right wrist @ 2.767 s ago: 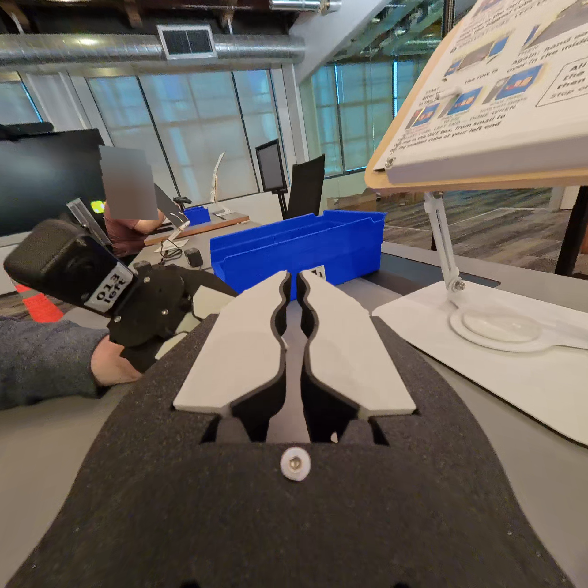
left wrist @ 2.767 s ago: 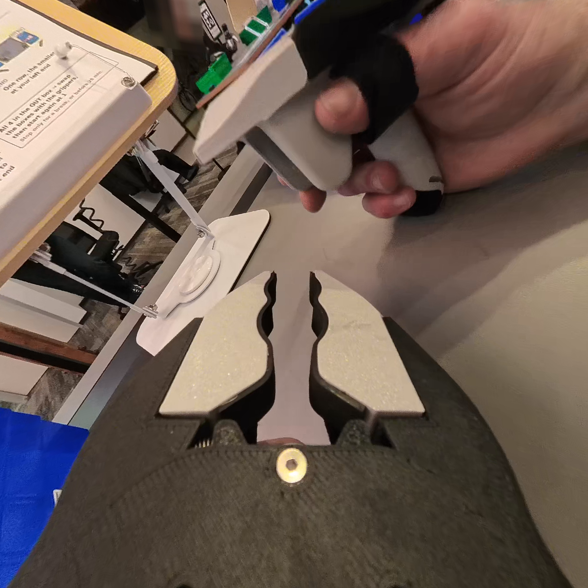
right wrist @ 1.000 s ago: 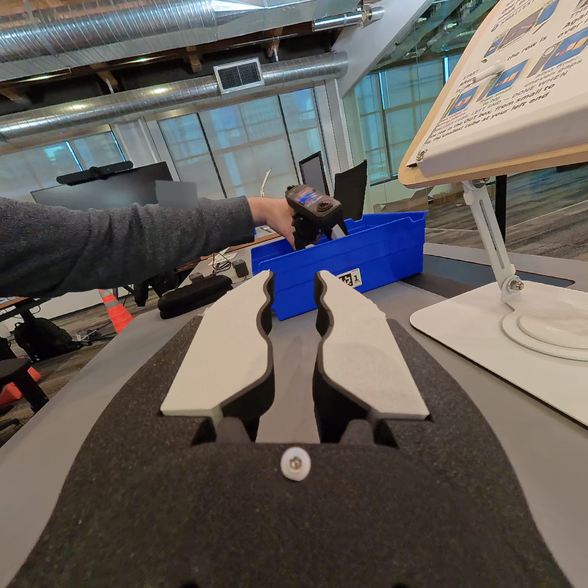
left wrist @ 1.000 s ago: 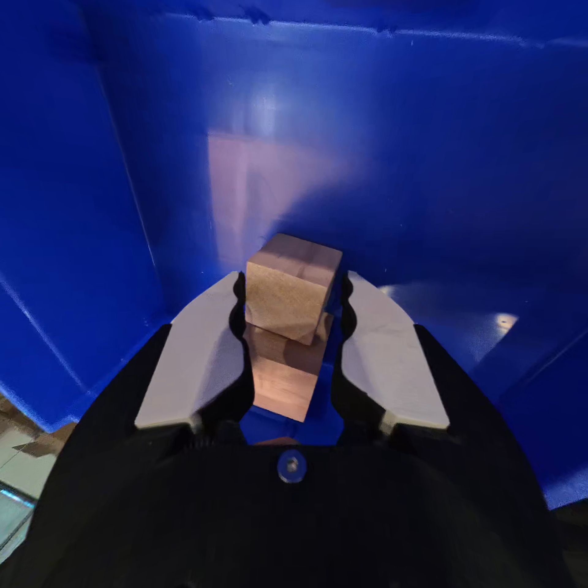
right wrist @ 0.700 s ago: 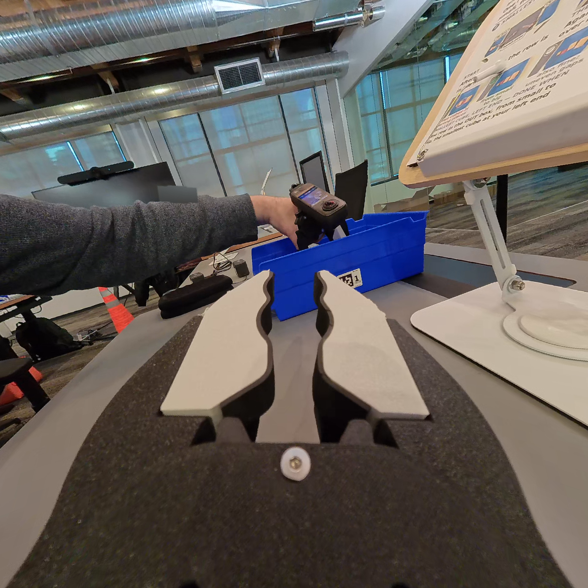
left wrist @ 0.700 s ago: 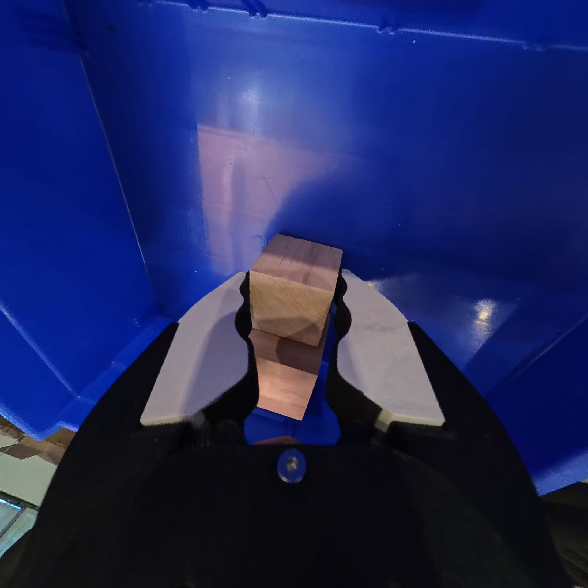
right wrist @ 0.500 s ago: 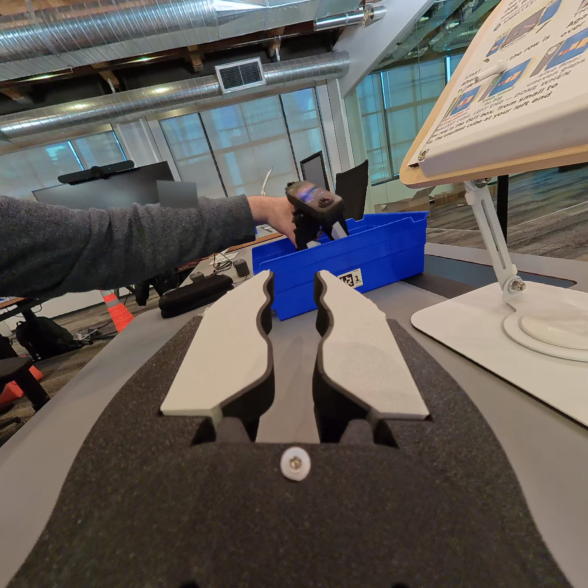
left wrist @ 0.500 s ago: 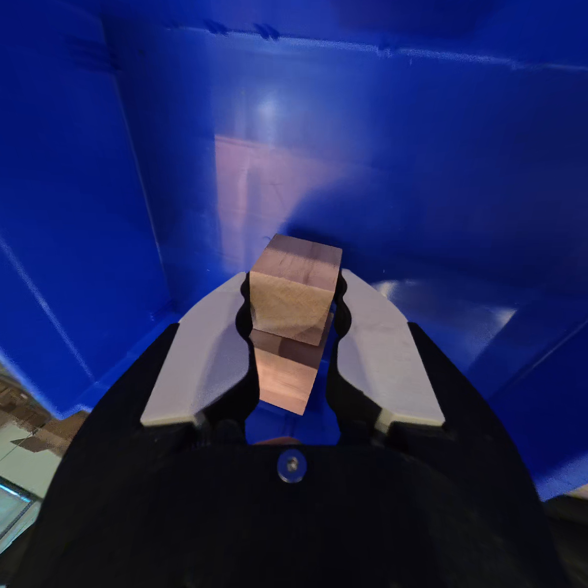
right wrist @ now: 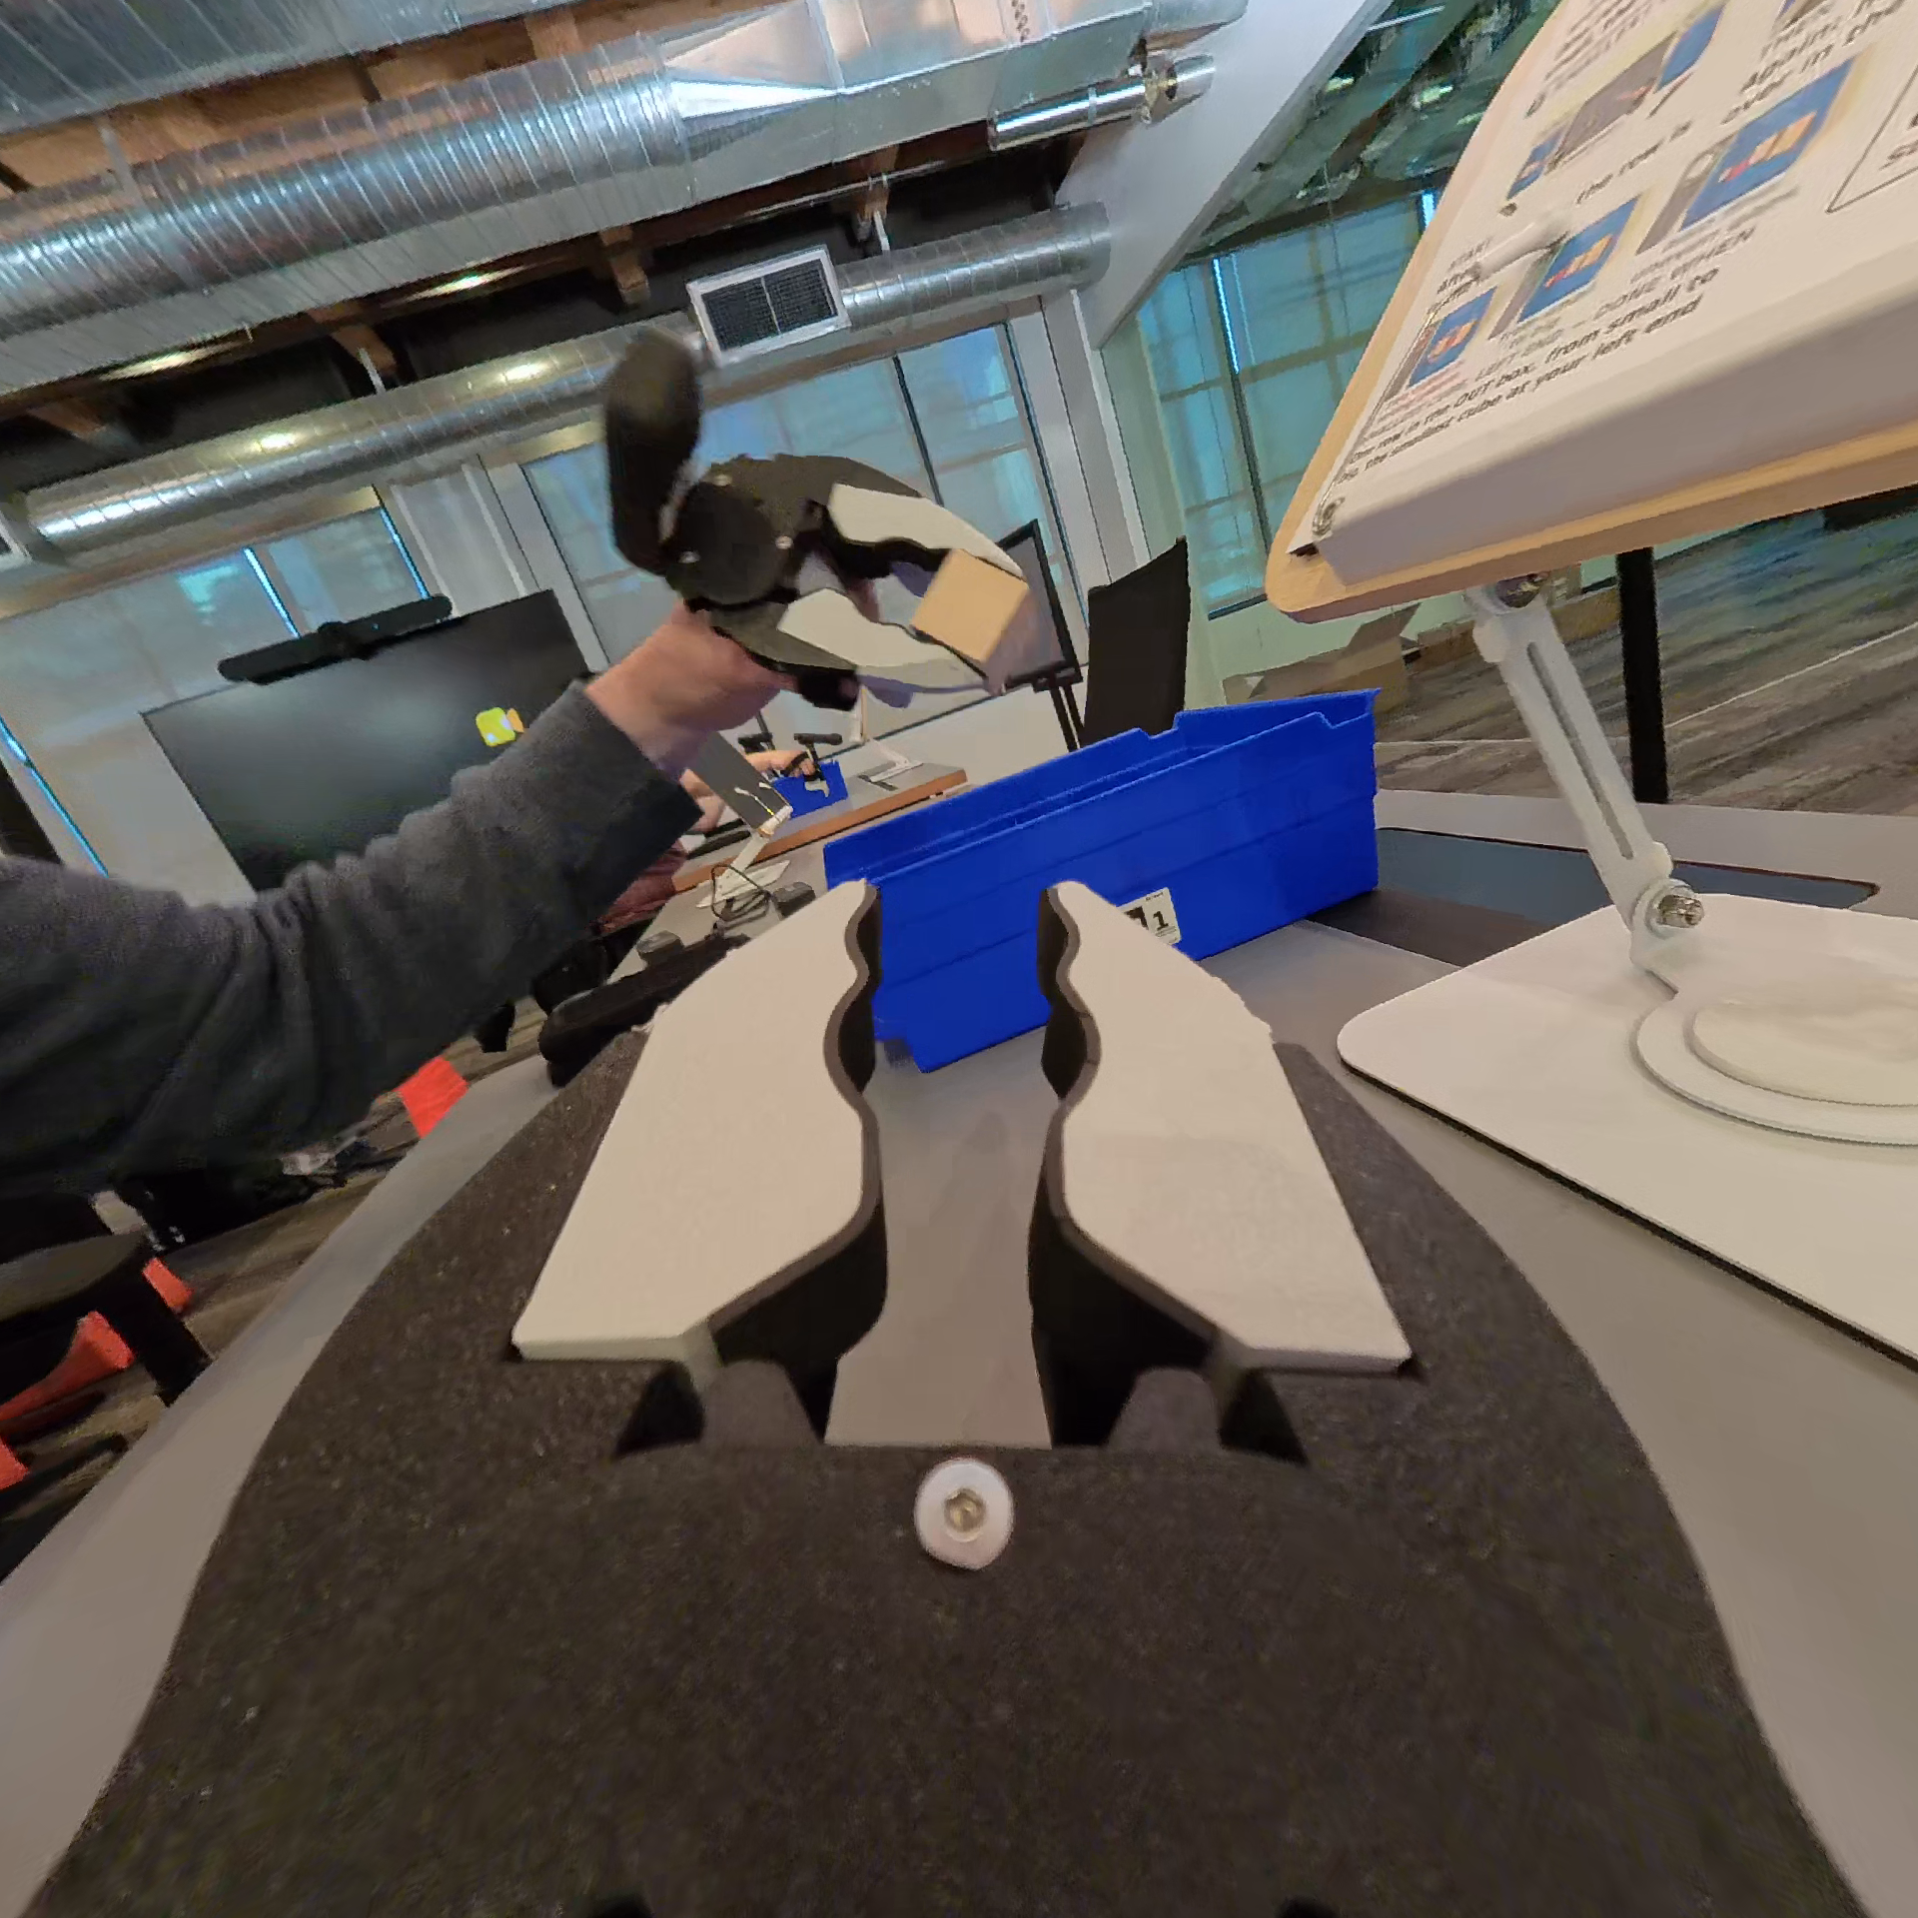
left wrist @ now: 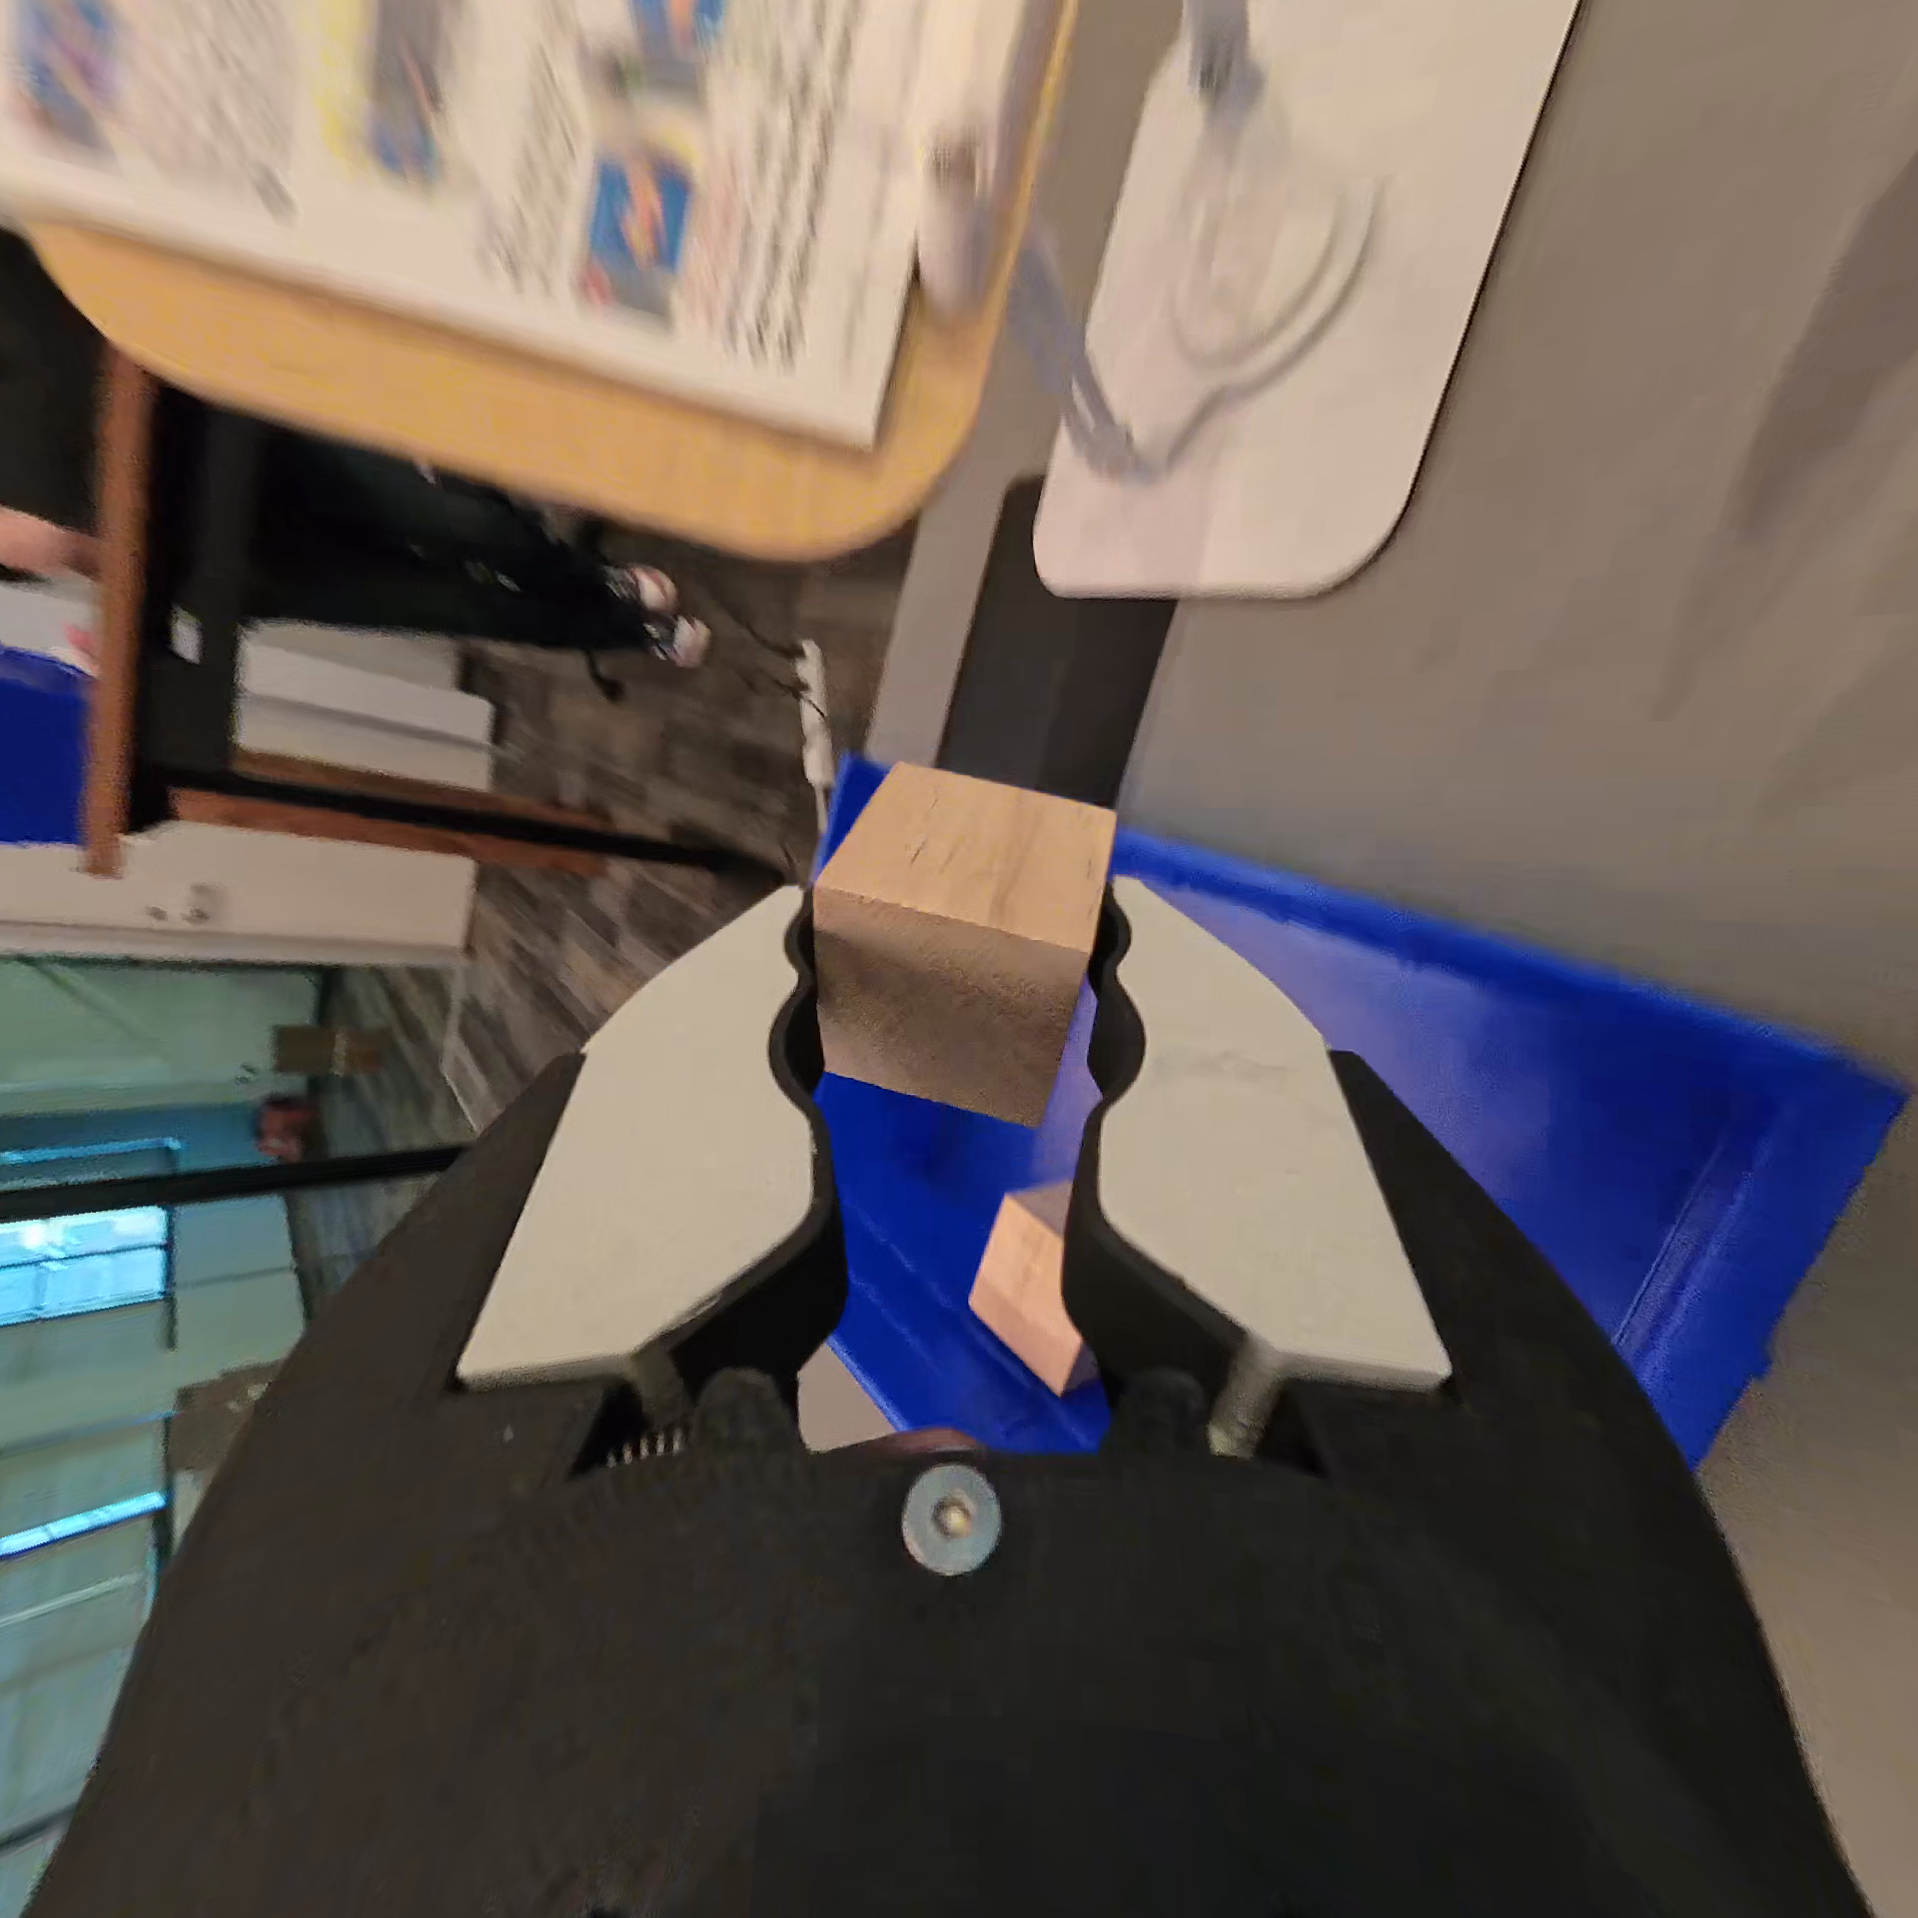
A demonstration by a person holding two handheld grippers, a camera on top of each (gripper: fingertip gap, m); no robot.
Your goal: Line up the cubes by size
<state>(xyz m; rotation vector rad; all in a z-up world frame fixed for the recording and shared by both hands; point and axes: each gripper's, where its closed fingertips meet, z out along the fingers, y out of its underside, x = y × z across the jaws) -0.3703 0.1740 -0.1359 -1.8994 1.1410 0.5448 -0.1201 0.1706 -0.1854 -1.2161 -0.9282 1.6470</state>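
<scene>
The left hand-held gripper [right wrist: 970,623] is raised high above the blue bin [right wrist: 1121,861], carried by a hand [right wrist: 685,685] on an arm in a grey sleeve [right wrist: 311,955] that reaches up and forward from the left edge of the right wrist view. The wrist is bent so that the fingers point sideways, toward the tilted instruction board [right wrist: 1619,311] on its white stand [right wrist: 1661,1048]. It is clenched on a pale wooden cube [left wrist: 960,934]: both pads press against the cube's opposite faces, with the block at the fingertips and half of it standing out beyond them. In the left wrist view the background is smeared with motion blur. Below the held block, a second wooden cube [left wrist: 1028,1297] lies on the floor of the bin, partly hidden behind one finger.

The right hand-held gripper [right wrist: 960,913] sits low over the grey desk [right wrist: 1557,1557], level and pointing toward the bin's near long wall. Its fingers stand apart with nothing between them, the desk surface showing through the gap. The bin sits toward the far side of the desk, beside the stand's white base plate.
</scene>
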